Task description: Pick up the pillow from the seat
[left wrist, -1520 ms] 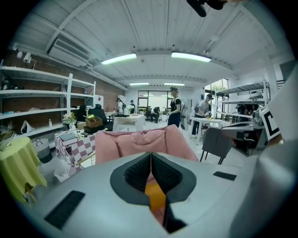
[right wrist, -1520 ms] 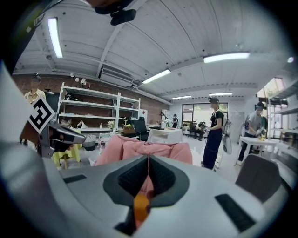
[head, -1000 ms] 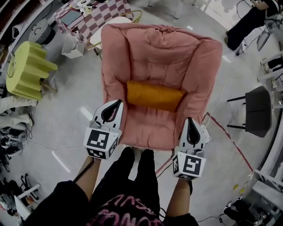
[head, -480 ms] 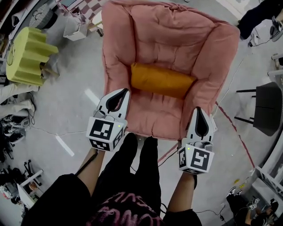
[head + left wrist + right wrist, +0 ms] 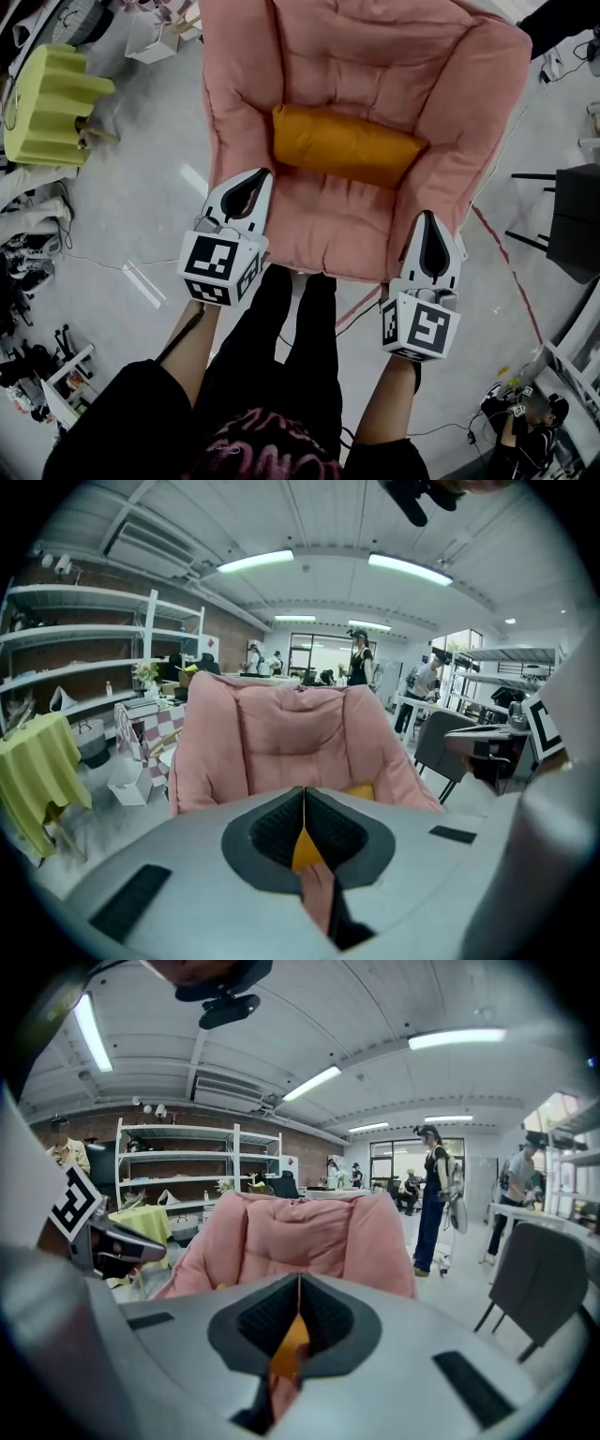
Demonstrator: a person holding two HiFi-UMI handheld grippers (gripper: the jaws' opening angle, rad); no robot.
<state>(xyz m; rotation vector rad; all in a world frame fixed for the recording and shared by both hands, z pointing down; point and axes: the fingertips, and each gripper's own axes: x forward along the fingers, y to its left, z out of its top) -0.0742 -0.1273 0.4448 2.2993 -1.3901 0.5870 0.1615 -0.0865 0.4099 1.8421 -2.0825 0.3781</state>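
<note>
The orange pillow [image 5: 345, 147] lies crosswise on the pink armchair [image 5: 319, 239], against its backrest, untouched. Within the last second both grippers have drawn closer to the armchair's front edge, the left gripper [image 5: 255, 178] at its left corner and the right gripper [image 5: 429, 220] at its right. Both have their jaws closed on nothing, so this looks like an approach, with opening still needed. The armchair's top is cropped. Each gripper view shows only a sliver of the pillow.
</note>
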